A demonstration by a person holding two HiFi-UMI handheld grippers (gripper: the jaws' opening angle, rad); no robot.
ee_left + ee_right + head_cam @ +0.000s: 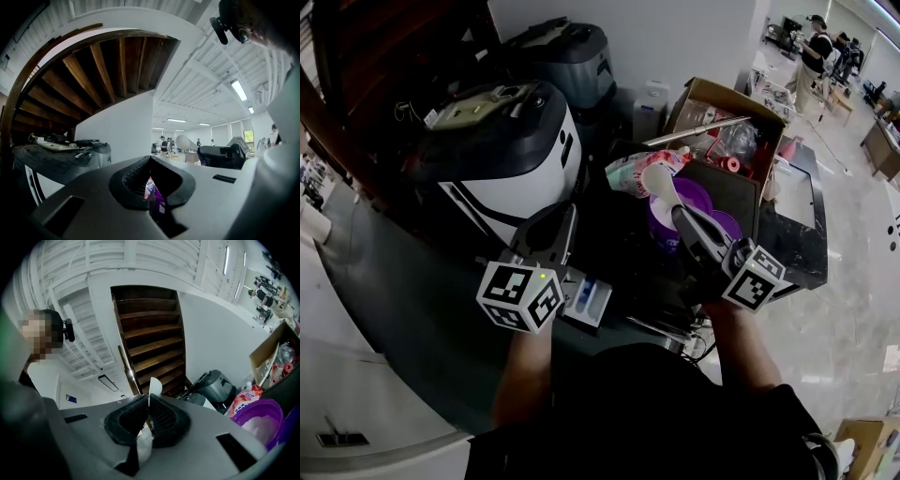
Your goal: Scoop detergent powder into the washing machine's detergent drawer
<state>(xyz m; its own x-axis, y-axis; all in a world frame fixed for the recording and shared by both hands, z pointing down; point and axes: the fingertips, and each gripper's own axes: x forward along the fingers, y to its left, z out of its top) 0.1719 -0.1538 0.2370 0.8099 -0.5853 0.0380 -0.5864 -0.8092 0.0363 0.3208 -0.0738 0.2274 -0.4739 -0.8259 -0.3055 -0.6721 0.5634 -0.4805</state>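
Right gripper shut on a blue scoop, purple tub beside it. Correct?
Not blue: the scoop is white, as the right gripper view shows. The right gripper is shut on it, with the purple tub beside it.

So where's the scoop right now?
Head view, centre-right: the scoop is clamped in the right gripper, at the purple tub, next to the pink bag.

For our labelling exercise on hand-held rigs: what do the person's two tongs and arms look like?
The left tongs and right tongs are grey tapering shells, each capped by a white cube with black square markers. Ribbed black pads line the jaws. The person wears a black top, forearms uncovered.
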